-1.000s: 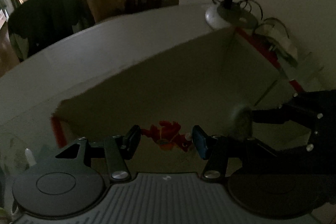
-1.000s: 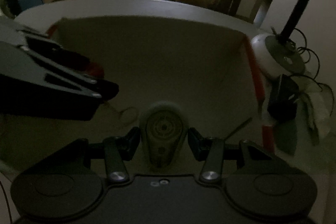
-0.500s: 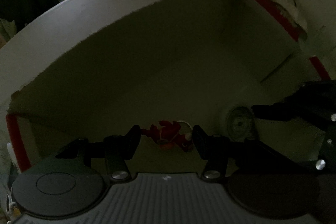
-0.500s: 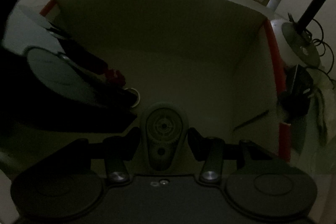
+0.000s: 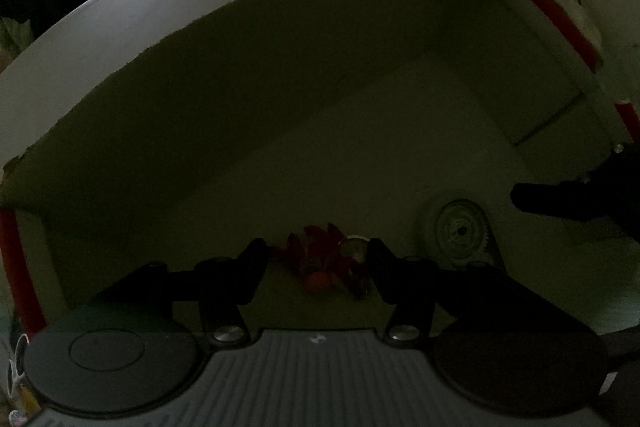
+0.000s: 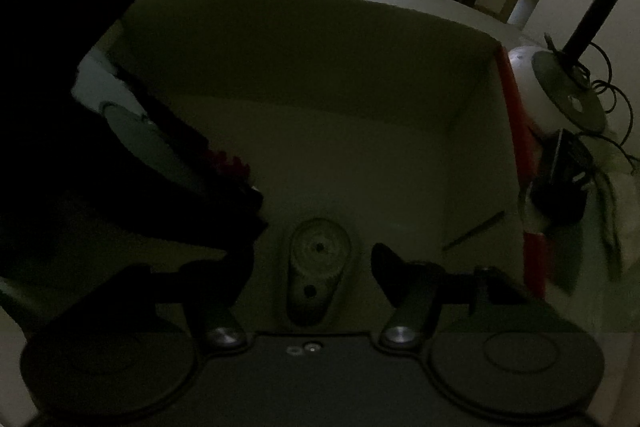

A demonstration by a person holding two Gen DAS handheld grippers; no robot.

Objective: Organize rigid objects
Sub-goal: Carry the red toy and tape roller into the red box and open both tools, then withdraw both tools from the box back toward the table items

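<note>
Both grippers reach down into a white cardboard box (image 5: pixel 240 87) with red tape on its edges. My left gripper (image 5: pixel 316 253) is opening its jaws around a small red keyring toy (image 5: pixel 316 259) that lies on the box floor. My right gripper (image 6: pixel 312 263) is opening too. A pale oval gear housing (image 6: pixel 318 267) lies between its fingers with a gap on each side. In the left wrist view the gear housing (image 5: pixel 460 231) lies to the right, beside a right fingertip (image 5: pixel 532 197). In the right wrist view the left gripper (image 6: pixel 168 187) is a dark bulk at left, the red toy (image 6: pixel 228 163) beside it.
The box (image 6: pixel 320 67) stands on a round white table (image 5: pixel 120 7). A lamp base (image 6: pixel 560 87) with cables and a black adapter (image 6: pixel 568 179) lie just outside the box's right wall. Chairs draped with clothes stand beyond the table.
The left gripper sank deeper into the box with the red toy. The right gripper's jaws spread apart, and the gear housing now lies free between them.
</note>
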